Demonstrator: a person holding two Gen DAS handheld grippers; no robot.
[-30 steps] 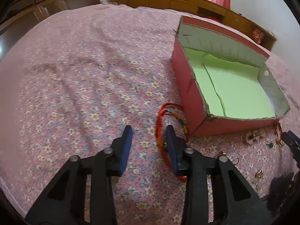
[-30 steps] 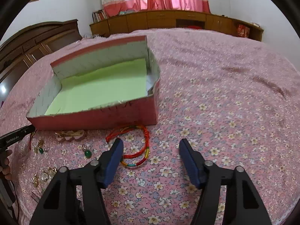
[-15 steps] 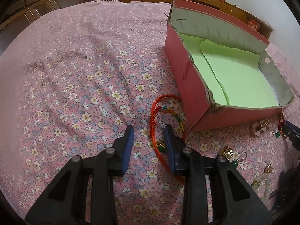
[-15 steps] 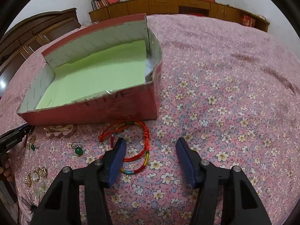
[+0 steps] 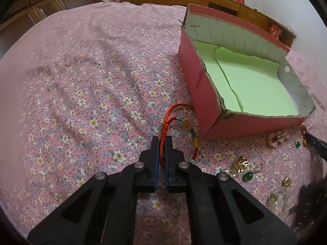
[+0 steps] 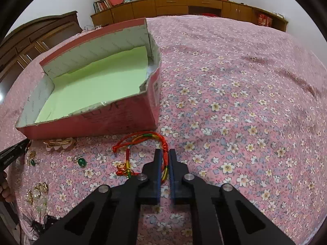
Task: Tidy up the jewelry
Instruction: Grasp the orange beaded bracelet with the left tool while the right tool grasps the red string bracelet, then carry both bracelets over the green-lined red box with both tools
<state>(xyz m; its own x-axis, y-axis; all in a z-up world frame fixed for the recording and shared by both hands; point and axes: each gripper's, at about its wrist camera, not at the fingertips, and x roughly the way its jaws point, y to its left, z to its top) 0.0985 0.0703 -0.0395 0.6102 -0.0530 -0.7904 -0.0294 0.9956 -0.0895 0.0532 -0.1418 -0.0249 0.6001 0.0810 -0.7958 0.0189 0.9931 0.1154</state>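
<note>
Floral bed (image 5: 85, 94): your left gripper (image 5: 161, 143) and right gripper (image 6: 166, 155) have just clamped onto the corded bracelets (image 5: 179, 122); lift slowly toward the pink box (image 5: 204, 94).

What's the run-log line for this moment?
left hand-held gripper: just closed on red cord bracelet | right hand-held gripper: just closed on multicolour cord bracelet | pink box: empty
</note>
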